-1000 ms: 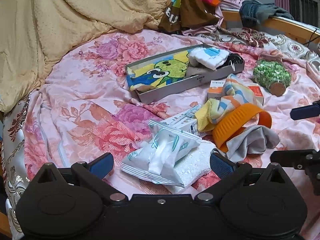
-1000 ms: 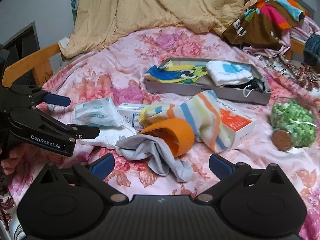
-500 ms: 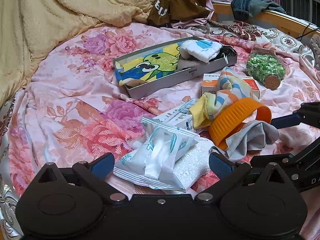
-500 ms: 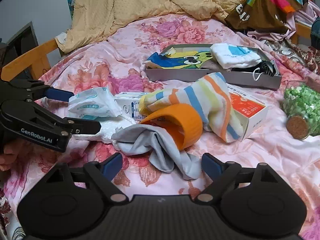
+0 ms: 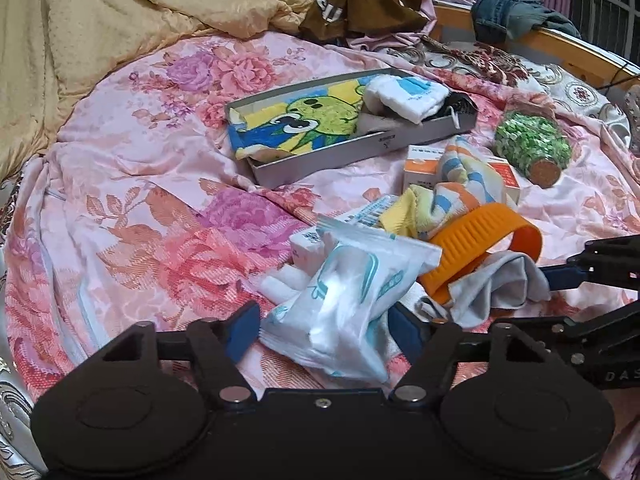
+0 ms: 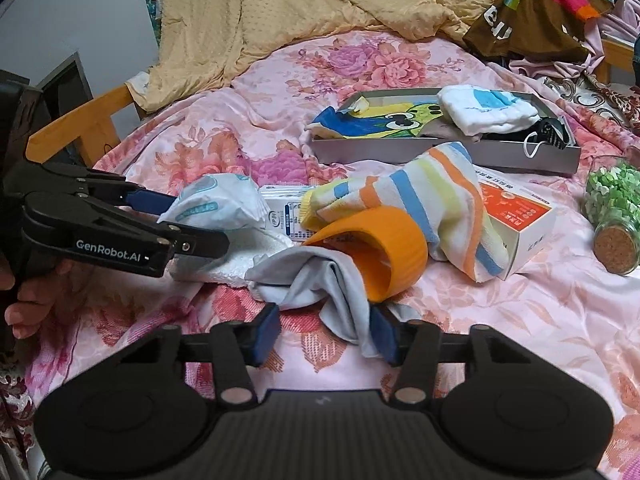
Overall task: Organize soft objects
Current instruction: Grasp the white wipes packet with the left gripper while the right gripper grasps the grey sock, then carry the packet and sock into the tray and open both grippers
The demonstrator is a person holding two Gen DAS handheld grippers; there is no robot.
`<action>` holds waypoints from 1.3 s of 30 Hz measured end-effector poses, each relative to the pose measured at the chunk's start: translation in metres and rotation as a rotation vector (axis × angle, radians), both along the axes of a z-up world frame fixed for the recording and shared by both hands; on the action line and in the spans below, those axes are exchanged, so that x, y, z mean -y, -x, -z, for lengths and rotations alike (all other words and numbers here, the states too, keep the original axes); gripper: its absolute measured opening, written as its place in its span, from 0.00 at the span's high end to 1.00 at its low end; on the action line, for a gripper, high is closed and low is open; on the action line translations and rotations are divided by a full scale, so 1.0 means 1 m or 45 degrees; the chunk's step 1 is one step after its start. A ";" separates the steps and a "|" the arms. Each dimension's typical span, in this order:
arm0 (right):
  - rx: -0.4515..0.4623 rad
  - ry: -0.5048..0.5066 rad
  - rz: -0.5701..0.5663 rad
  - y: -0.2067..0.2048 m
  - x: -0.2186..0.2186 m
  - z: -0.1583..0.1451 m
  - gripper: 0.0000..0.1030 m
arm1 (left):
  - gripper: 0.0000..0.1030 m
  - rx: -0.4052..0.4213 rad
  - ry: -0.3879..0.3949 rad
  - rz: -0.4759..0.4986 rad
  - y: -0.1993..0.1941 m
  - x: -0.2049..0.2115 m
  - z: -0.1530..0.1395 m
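Note:
A grey tray (image 5: 420, 145) (image 6: 440, 157) on the floral bed holds a cartoon towel (image 5: 296, 120), a white sock (image 5: 404, 94) and a black mask (image 6: 548, 133). In front lie a plastic tissue pack (image 5: 344, 300) (image 6: 216, 204), a grey sock (image 5: 492, 284) (image 6: 316, 276), an orange band (image 5: 476, 240) (image 6: 384, 248) and a striped sock (image 5: 452, 196) (image 6: 436, 208). My left gripper (image 5: 320, 328) (image 6: 188, 220) is open with its pads on either side of the tissue pack. My right gripper (image 6: 324, 332) (image 5: 576, 292) is open with its pads either side of the grey sock's hanging end.
An orange-and-white box (image 6: 524, 220) lies under the striped sock. A corked jar of green bits (image 5: 532, 148) lies at the right. A yellow quilt (image 5: 120, 20) and colourful clothes (image 6: 560, 4) are heaped at the back. A wooden bed rail (image 6: 76, 128) runs along the left.
Both grippers have moved forward and narrowed. The left pads now flank the tissue pack. The right pads now flank the grey sock.

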State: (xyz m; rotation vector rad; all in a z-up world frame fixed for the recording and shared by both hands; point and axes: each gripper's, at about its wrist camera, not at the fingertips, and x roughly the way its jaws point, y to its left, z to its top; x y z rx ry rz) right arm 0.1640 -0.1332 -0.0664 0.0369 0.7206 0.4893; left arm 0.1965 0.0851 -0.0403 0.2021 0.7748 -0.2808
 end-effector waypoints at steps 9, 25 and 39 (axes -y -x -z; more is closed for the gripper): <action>0.029 0.036 -0.016 0.002 -0.006 0.002 0.71 | 0.37 0.005 -0.002 0.038 0.006 0.008 -0.001; 0.082 0.070 -0.038 0.010 -0.007 -0.001 0.90 | 0.40 -0.027 0.030 0.101 0.011 0.013 -0.001; 0.185 0.092 -0.028 0.021 -0.007 -0.006 0.94 | 0.40 -0.004 0.053 0.075 0.014 0.013 -0.008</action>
